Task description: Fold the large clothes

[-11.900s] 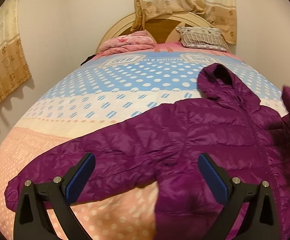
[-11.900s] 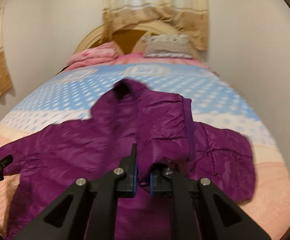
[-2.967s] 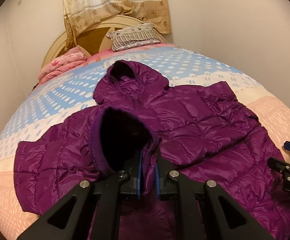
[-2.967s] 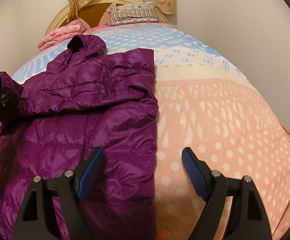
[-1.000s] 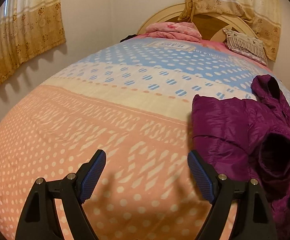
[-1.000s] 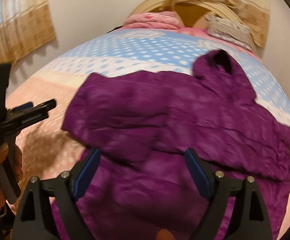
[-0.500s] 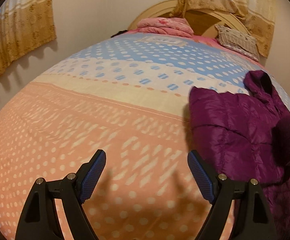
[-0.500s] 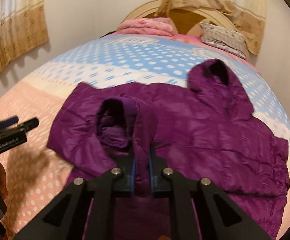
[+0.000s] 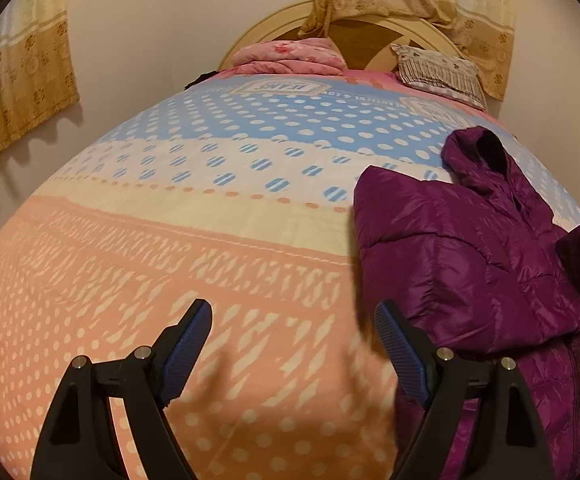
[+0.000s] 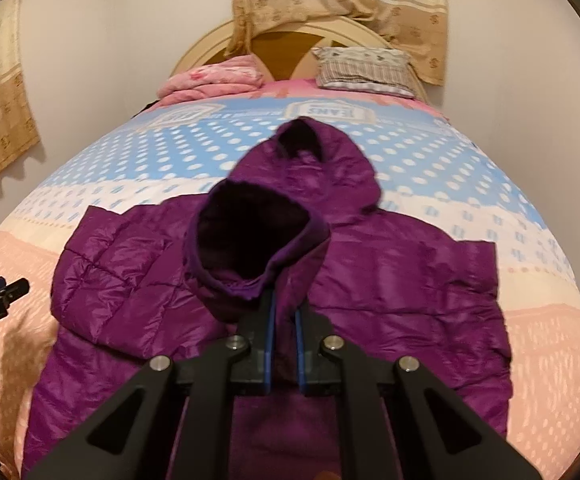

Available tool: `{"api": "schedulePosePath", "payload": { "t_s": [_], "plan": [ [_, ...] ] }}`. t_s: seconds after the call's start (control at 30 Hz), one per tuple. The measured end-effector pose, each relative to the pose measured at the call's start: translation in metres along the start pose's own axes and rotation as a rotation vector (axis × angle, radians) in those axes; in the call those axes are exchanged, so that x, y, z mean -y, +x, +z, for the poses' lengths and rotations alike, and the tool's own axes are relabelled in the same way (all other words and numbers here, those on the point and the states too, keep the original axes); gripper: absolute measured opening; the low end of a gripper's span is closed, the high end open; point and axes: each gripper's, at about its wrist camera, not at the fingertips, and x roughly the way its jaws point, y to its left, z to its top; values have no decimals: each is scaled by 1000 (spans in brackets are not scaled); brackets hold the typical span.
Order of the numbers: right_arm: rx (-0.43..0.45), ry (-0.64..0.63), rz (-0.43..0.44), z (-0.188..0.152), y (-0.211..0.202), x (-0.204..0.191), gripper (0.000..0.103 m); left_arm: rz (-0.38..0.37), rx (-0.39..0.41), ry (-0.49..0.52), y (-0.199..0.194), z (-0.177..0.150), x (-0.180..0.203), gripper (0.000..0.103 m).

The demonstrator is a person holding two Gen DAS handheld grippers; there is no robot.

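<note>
The left tool (image 9: 292,346) hovers wide open over the bed (image 9: 170,248), beside the jacket (image 9: 470,248). The right tool (image 10: 283,334) pinches the jacket's sleeve cuff (image 10: 250,240), which blocks the chest. Blanket (image 10: 210,78) and pillow (image 10: 366,66) lie at the headboard.

Both grippers, left gripper (image 9: 292,344) and right gripper (image 10: 282,334): matte black angular frames, silver round screws along each finger, blue textured pads (image 9: 400,354). White lettering on left gripper's body.
</note>
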Motion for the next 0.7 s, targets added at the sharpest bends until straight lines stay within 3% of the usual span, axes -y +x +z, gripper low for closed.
{"api": "schedulePosePath", "payload": {
  "t_s": [0.4, 0.5, 0.6, 0.63, 0.7],
  "plan": [
    [-43, 119, -63, -23, 15, 62, 10, -8, 0, 54, 11, 9, 36, 84],
    [-61, 147, -93, -30, 19, 74, 19, -5, 6, 74, 14, 15, 46, 84],
    [-72, 185, -79, -34, 16, 87, 21, -28, 18, 73, 14, 22, 52, 84],
    [-80, 196, -70, -36, 13, 90, 24, -27, 23, 75, 14, 25, 54, 84],
    [-69, 212, -79, -37, 5, 97, 55, -13, 36, 81, 13, 31, 56, 84]
  ]
}}
